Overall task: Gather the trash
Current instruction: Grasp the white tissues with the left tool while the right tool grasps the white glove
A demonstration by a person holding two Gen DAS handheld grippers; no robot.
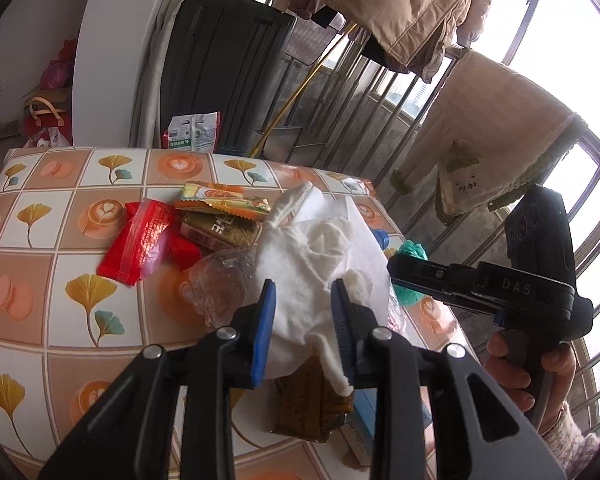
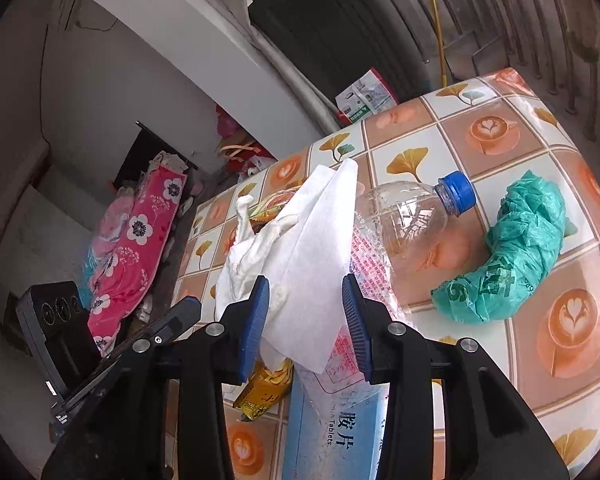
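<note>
The crumpled white tissue [image 1: 320, 264] is shown heaped on the trash pile at the middle of the tabletop [image 1: 40, 300], lying across the clear plastic bottle [image 2: 412, 220]. In the left wrist view it fills the gap of the left gripper [image 1: 303, 292], its long axis running from 6 toward 12 o'clock; the jaws are part-spread, both pads touching the paper, though a firm pinch cannot be told. In the right wrist view the tissue leans toward 11 o'clock from the right gripper [image 2: 305, 292], whose jaws are likewise part-spread, the right pad standing clear. The left is judged nearer. The green bag [image 2: 512, 252] lies at 2 o'clock.
</note>
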